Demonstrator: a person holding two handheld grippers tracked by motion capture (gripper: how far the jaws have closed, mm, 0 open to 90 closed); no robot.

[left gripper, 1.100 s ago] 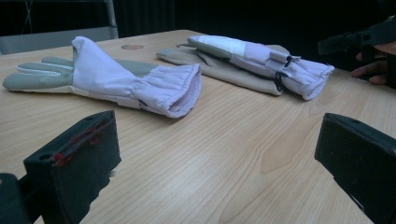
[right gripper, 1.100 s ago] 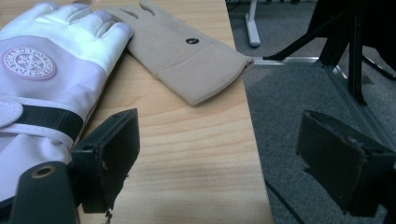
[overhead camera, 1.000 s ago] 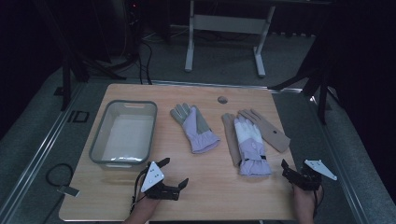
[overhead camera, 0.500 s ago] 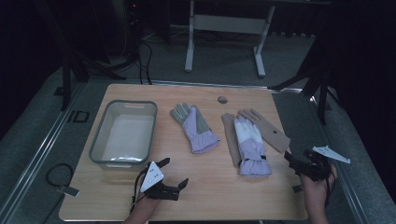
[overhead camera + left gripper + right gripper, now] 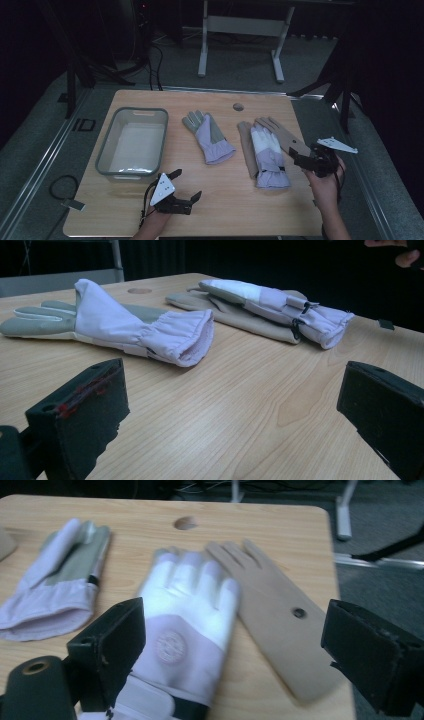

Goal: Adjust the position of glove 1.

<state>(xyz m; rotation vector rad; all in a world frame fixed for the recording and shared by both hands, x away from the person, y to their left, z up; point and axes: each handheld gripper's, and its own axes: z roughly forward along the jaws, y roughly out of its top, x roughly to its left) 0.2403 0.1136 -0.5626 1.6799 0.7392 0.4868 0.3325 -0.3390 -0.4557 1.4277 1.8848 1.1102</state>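
- Left gripper [image 5: 187, 186]: jaws spread, holding nothing, low over the table's [image 5: 230, 205] near edge.
- Right gripper [image 5: 296, 156]: jaws spread, empty, just beside the white glove [image 5: 267, 155].
- White glove: lies on a wooden hand form [image 5: 284, 136], right of the lavender glove [image 5: 210, 137].

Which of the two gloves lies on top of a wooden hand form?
The right-hand glove, nearest the right gripper, white back up. It overlaps the wooden hand form; the left glove lies flat on bare table.

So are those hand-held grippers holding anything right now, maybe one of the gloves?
Nothing is held. The left hand-held gripper and the right hand-held gripper both stand open with nothing between their jaws; the gloves lie on the table.
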